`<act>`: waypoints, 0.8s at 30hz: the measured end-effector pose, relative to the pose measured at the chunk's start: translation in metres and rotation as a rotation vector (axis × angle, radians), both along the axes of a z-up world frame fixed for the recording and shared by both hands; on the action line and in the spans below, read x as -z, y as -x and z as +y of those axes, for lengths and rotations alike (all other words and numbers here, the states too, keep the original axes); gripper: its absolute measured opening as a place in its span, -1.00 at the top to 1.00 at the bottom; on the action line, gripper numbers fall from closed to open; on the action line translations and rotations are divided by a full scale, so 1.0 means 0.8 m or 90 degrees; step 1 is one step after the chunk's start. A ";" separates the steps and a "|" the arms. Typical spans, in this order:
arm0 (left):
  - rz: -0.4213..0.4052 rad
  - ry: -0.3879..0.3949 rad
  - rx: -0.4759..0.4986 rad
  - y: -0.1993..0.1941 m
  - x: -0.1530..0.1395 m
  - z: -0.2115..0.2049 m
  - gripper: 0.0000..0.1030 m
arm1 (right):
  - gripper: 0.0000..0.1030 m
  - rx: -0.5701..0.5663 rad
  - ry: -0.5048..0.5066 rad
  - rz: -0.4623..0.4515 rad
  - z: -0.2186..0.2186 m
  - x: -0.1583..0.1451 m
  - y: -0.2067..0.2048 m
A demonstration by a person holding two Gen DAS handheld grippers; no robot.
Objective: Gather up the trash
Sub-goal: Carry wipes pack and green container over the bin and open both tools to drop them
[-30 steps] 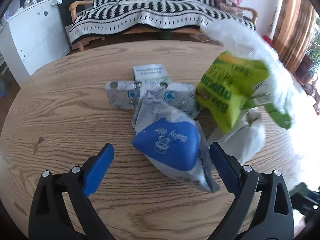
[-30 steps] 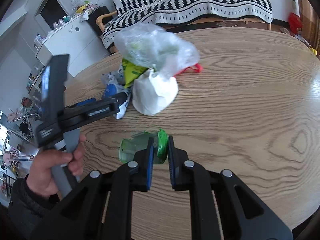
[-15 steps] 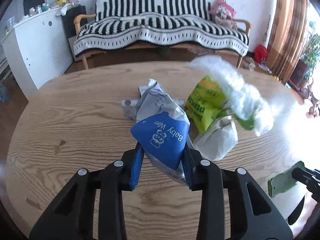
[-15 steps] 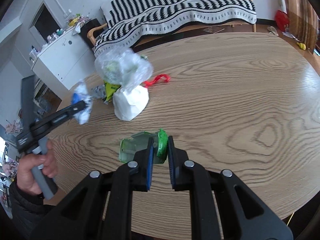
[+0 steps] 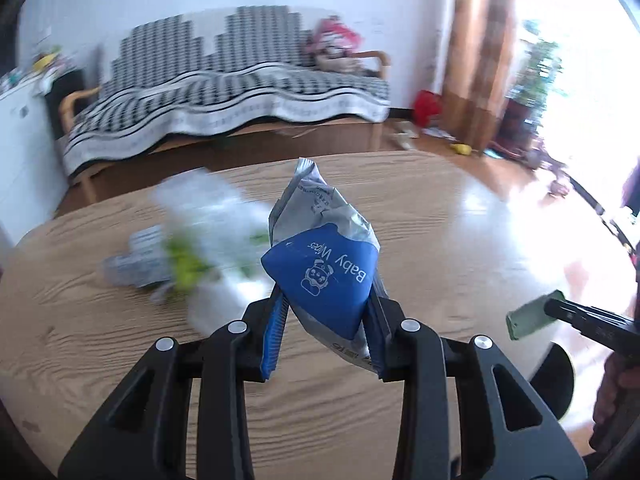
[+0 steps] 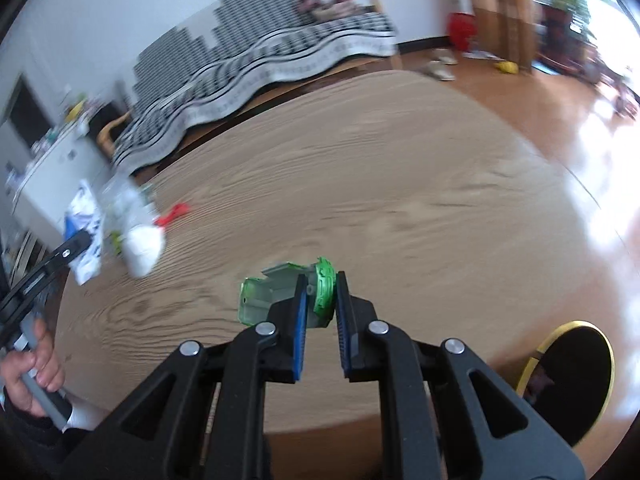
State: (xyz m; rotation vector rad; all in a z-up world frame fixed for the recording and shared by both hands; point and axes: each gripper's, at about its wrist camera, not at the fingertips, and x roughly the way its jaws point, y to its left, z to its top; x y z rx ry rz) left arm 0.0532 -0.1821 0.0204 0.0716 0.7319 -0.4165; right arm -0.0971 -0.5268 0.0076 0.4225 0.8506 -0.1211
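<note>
My left gripper (image 5: 326, 300) is shut on a blue and grey baby wipes packet (image 5: 326, 268) and holds it above the wooden table (image 5: 420, 216). That packet also shows at the left of the right wrist view (image 6: 86, 232). My right gripper (image 6: 320, 300) is shut on a crushed green and clear container with a green cap (image 6: 288, 294), held above the table's near edge. The container also shows at the right of the left wrist view (image 5: 528, 320). A blurred pile of trash stays on the table: a clear bag (image 5: 200, 216), a white bag (image 6: 142, 246) and a grey carton (image 5: 136, 258).
A black bin with a gold rim (image 6: 572, 376) stands on the floor beside the table at the lower right. A red scrap (image 6: 174, 214) lies on the table by the pile. A striped sofa (image 5: 224, 92) stands behind the table.
My left gripper closed on the baby wipes packet, lifted it off the table and swung right. My right gripper also swung right with the green container; the bin has come into view.
</note>
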 end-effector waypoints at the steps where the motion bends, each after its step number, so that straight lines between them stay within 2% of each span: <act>1: 0.000 0.004 0.020 0.006 -0.001 -0.019 0.33 | 0.73 0.030 0.009 0.001 -0.025 0.001 0.017; 6: 0.012 0.010 0.146 0.049 0.010 -0.136 0.33 | 0.73 0.150 0.020 0.006 -0.121 0.012 0.093; 12: 0.040 0.004 0.319 0.136 0.054 -0.290 0.33 | 0.73 0.300 0.004 0.037 -0.230 0.044 0.197; 15: 0.061 0.003 0.385 0.169 0.077 -0.344 0.33 | 0.73 0.359 0.001 0.088 -0.266 0.069 0.229; 20: 0.100 -0.024 0.467 0.218 0.131 -0.423 0.33 | 0.73 0.405 0.006 0.175 -0.307 0.113 0.258; 24: 0.123 -0.038 0.500 0.238 0.161 -0.453 0.33 | 0.73 0.410 -0.003 0.216 -0.323 0.137 0.266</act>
